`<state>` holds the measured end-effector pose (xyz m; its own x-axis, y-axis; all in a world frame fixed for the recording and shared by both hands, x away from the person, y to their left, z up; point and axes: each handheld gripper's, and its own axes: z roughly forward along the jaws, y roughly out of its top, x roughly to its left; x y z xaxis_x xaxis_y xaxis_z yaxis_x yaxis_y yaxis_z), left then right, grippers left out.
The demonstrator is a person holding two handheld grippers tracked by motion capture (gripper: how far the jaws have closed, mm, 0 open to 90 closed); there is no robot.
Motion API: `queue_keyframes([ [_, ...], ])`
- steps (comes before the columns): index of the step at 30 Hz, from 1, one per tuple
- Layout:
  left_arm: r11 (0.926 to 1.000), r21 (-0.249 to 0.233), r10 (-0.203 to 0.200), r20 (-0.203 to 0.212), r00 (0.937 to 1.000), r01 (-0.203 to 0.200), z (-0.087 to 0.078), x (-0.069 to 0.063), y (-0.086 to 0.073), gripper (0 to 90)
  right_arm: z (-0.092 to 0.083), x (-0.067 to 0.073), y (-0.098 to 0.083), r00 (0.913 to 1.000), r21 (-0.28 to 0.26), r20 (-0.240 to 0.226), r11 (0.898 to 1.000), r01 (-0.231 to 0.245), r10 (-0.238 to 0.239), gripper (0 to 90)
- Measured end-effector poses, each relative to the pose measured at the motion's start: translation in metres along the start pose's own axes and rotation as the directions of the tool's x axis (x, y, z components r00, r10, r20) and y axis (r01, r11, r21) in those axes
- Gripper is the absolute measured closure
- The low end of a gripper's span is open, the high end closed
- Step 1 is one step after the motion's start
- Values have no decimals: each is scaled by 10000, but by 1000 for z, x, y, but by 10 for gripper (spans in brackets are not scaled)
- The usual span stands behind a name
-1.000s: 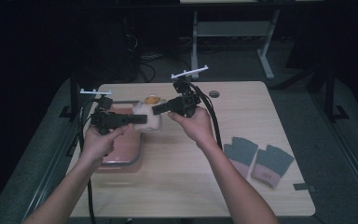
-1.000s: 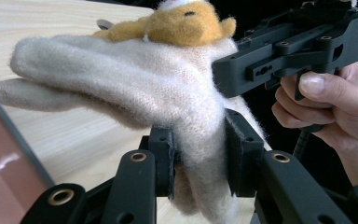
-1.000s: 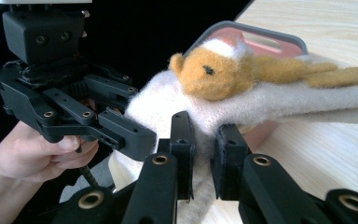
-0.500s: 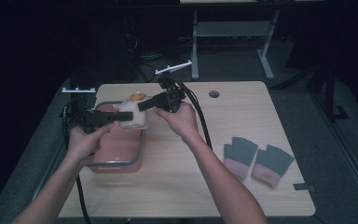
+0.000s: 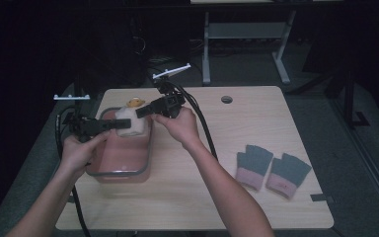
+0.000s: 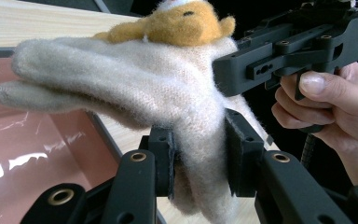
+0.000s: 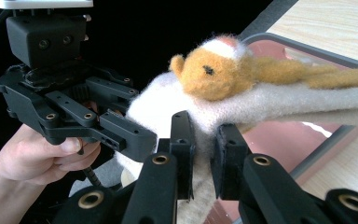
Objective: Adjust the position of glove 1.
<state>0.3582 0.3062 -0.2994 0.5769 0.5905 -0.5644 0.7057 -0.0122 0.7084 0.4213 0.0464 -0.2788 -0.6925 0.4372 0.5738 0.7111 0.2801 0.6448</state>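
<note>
The left gripper [image 6: 198, 161] and right gripper [image 7: 204, 156] each pinch the cuff of a fuzzy cream mitten [image 5: 130, 123] above the red tub [image 5: 123, 170]. Light and floppy, it looks best held at the cuff's 3 and 9 o'clock edges.

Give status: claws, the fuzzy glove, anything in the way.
Left claw and right claw both shut on the cream glove. Glove held above the pink tub, off the table. Nothing between glove and tub; grey gloves lie well aside.
</note>
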Motion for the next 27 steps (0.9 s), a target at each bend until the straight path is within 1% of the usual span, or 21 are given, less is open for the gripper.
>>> queue_keyframes([
  [6,9999,119,-56,-110,9999,57,-4,6,-3,676,10,-1,0,9999,121,-91,9999,50,-49,803],
  [12,9999,129,-110,-224,9997,113,-8,12,-6,676,19,-3,1,9996,286,-258,9995,-136,143,803],
  [15,9996,181,-195,-273,9994,200,-9,15,-8,676,24,-4,1,9995,327,-295,9994,-126,135,803],
  [22,9990,190,-404,-411,9983,412,-11,23,-14,676,35,-8,0,9989,540,-343,9981,-293,312,803],
  [27,9982,276,-519,-514,9973,533,-13,31,-18,676,46,-11,-2,9979,680,-479,9969,-405,438,803],
])
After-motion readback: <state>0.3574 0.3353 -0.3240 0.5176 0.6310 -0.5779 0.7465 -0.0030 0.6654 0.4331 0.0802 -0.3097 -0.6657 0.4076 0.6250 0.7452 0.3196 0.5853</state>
